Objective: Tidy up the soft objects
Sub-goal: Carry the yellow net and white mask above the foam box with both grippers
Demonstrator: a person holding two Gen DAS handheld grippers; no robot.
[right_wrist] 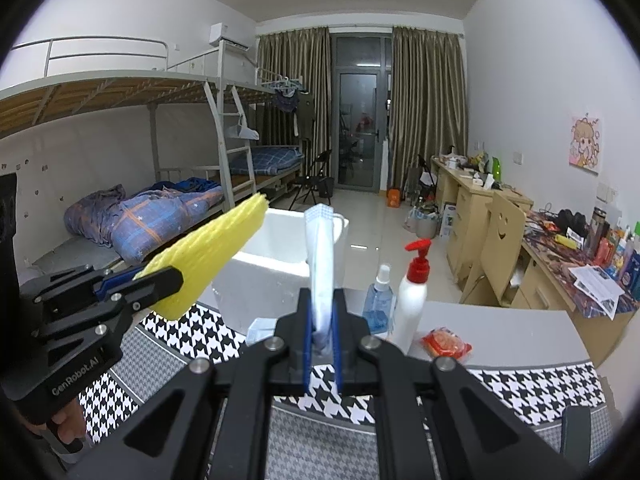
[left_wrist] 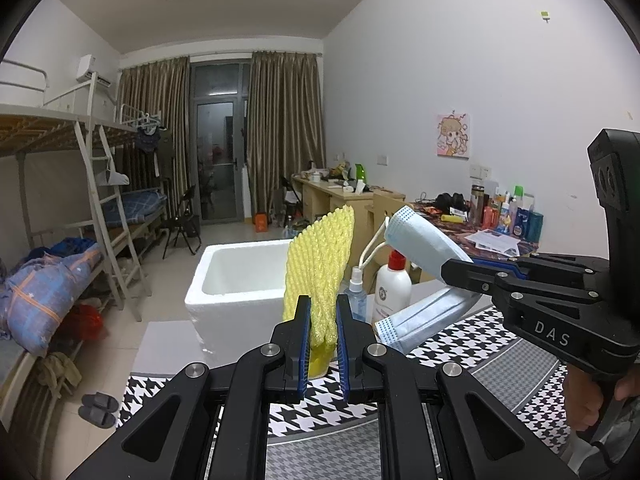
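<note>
My left gripper [left_wrist: 323, 320] is shut on a yellow foam fruit net [left_wrist: 320, 268], which stands upright above the houndstooth tablecloth [left_wrist: 328, 412]. The same net [right_wrist: 208, 252] shows at the left of the right wrist view, clamped in the left gripper [right_wrist: 160, 284]. My right gripper [right_wrist: 322, 332] is shut on a light blue face mask [right_wrist: 320, 256] that sticks up between its pads. From the left wrist view this mask [left_wrist: 420, 244] hangs folded from the right gripper [left_wrist: 450, 270], its ear loop dangling. An open white foam box [left_wrist: 236, 276] stands just beyond the table.
A blue spray bottle [right_wrist: 380, 300], a white pump bottle [right_wrist: 414, 292] with a red top and a red snack packet [right_wrist: 446, 342] stand on the table ahead. Another blue mask [right_wrist: 260, 330] lies by the table edge. Bunk beds line the left, desks the right.
</note>
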